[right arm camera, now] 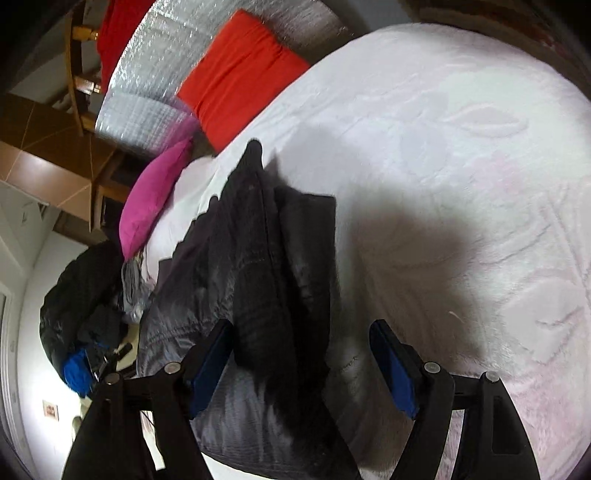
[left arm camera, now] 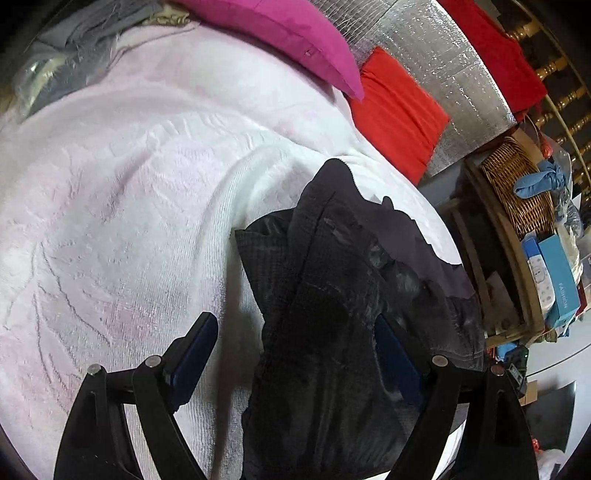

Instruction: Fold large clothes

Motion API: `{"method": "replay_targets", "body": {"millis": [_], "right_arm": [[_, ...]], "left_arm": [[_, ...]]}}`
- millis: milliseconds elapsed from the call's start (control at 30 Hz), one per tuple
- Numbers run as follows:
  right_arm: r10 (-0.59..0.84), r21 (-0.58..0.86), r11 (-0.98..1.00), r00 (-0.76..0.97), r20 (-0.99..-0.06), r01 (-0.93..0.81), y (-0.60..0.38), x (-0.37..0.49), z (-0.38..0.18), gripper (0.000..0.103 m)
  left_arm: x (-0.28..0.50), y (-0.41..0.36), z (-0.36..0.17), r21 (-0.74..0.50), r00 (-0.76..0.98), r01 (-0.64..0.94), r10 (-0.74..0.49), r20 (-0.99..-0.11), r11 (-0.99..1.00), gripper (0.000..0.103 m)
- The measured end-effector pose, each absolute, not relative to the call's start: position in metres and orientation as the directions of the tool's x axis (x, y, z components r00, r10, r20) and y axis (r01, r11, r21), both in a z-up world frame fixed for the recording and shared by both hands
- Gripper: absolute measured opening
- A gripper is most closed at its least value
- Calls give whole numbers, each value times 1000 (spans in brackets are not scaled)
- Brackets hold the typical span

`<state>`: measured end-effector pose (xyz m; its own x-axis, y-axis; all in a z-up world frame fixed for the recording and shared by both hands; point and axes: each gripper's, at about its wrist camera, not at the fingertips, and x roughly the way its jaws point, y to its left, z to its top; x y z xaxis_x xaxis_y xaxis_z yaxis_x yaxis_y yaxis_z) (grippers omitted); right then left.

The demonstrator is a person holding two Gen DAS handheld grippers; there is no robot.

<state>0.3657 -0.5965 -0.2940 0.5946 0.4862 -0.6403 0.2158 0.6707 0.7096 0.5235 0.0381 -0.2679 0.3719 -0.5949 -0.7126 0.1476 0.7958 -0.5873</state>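
A dark grey-black garment lies bunched in long folds on a white-pink bedspread. My left gripper is open, its blue-padded fingers spread wide, with the garment's near end lying between them. In the right wrist view the same garment runs away from me across the bedspread. My right gripper is open too, and a thick fold of the garment passes between its fingers, close to the left pad.
A magenta pillow and a red pillow lie at the bed's head against a silver foil panel. A shelf with a wicker basket and boxes stands beside the bed. A pile of dark clothes sits off the bed's edge.
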Motion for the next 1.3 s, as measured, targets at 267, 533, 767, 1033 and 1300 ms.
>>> {"method": "replay_targets", "body": {"millis": [267, 533, 767, 1033, 1300], "right_arm": [[559, 756, 629, 571, -601, 180, -598, 376, -313, 83], [635, 813, 573, 574, -517, 99, -592, 389, -318, 87], [706, 832, 554, 518, -482, 19, -543, 416, -315, 98], [599, 751, 651, 533, -597, 109, -523, 412, -305, 71], [518, 689, 714, 567, -640, 125, -507, 408, -276, 44]], "left_arm": [[529, 16, -293, -665, 219, 170, -686, -694, 727, 88], [515, -27, -292, -639, 140, 312, -699, -701, 703, 97], [510, -31, -281, -702, 165, 305, -762, -627, 643, 95], [502, -37, -271, -619, 247, 307, -688, -682, 723, 51], [498, -35, -258, -565, 312, 300, -639, -704, 769, 31]]}}
